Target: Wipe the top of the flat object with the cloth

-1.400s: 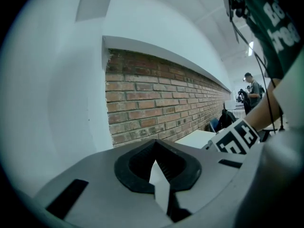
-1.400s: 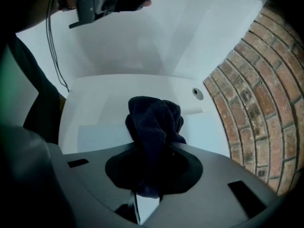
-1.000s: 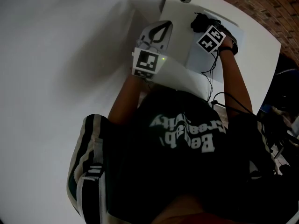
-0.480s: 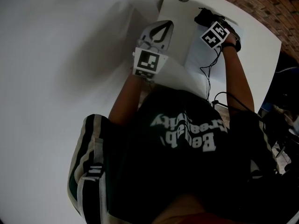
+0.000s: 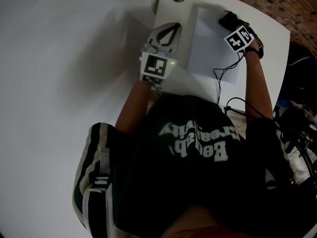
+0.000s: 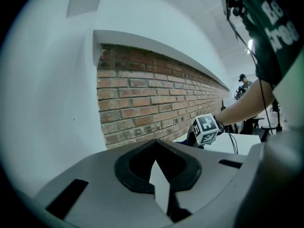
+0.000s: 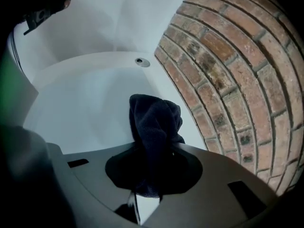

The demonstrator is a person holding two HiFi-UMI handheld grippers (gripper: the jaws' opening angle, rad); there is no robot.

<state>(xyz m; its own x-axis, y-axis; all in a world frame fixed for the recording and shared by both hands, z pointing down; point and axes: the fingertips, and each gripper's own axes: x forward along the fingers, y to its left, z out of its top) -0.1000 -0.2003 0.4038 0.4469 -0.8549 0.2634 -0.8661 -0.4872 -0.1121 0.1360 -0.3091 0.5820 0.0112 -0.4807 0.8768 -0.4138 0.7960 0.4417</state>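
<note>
Grips the dark cloth [image 7: 154, 122] with the right tongs [image 5: 232, 26], jaws squeezed shut on it so it cannot slip while rubbing. Holds it at the far corner of the flat sheet [image 5: 210, 46], by the brick wall [image 7: 223, 56], likely to start a wipe from the edge. Holds the left tongs [image 5: 168, 34] closed and empty over the table [image 5: 166, 13] beside the sheet, out of the way.

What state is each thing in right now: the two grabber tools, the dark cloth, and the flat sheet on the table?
left gripper: shut, nothing in it.
right gripper: shut on the cloth.
cloth: bunched up, sticking out past the jaws over the flat sheet's far end.
flat sheet: lying flat on the table.
</note>
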